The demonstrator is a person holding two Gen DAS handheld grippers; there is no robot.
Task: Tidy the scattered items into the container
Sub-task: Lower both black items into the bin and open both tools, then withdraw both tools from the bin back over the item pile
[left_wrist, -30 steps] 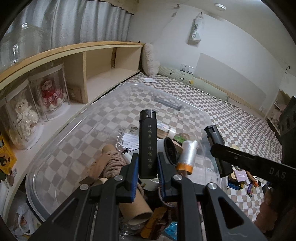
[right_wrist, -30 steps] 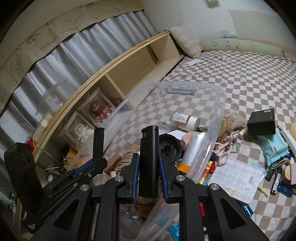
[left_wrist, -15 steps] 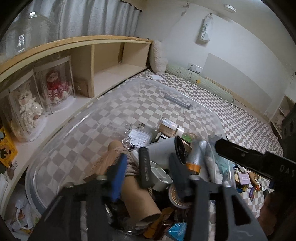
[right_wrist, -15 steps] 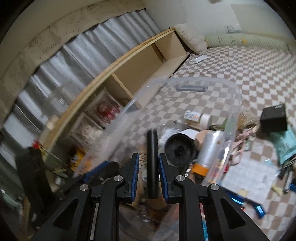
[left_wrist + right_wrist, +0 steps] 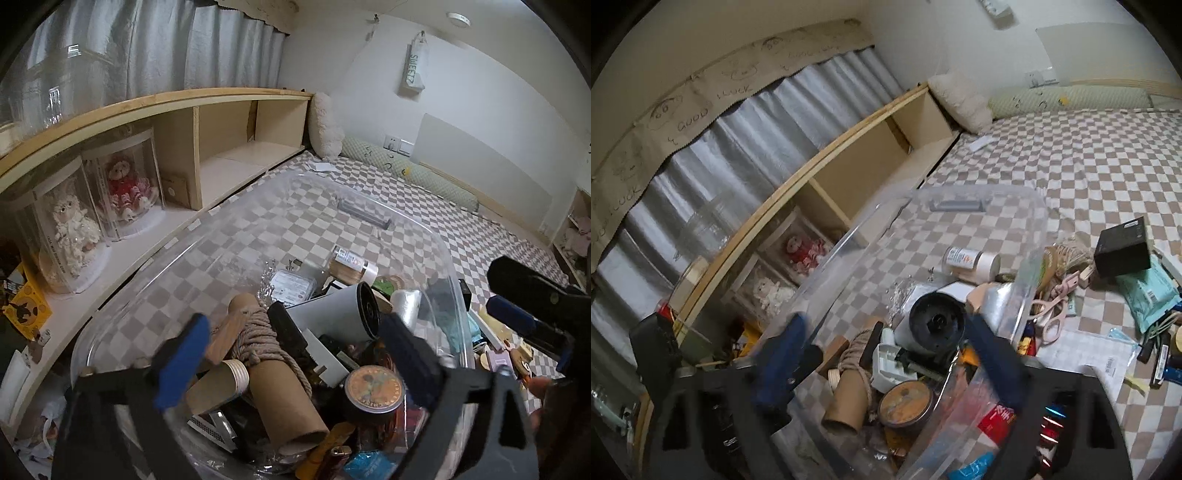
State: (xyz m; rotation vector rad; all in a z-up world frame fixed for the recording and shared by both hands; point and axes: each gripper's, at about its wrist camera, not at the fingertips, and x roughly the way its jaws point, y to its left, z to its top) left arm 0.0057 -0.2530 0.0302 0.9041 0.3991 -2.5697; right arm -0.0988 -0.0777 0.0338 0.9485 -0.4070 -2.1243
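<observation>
The clear plastic bin [image 5: 452,266] [image 5: 979,192] holds a heap of items. Among them are a rope-wound cardboard tube [image 5: 280,384] [image 5: 849,398], a white cylinder with a black cap [image 5: 340,314] [image 5: 936,325] and a round tin [image 5: 375,387] [image 5: 905,402]. My left gripper [image 5: 295,354] hovers over the heap with its jaws opening wide, pressing on nothing. A black stick [image 5: 286,328] lies loose on the rope below it. My right gripper [image 5: 886,354] is over the bin's near end, jaws also opening, nothing between its pads. Each gripper shows at the edge of the other's view.
Loose items lie on the checked bedspread right of the bin: a black box [image 5: 1123,251], pink scissors [image 5: 1052,321], a teal packet [image 5: 1148,295] and a paper sheet [image 5: 1086,362]. A wooden shelf [image 5: 221,147] with boxed dolls [image 5: 125,188] runs along the left.
Both grippers were shut on upright black sticks. Both have spread wide and the sticks have dropped into the bin; the left let go first.
</observation>
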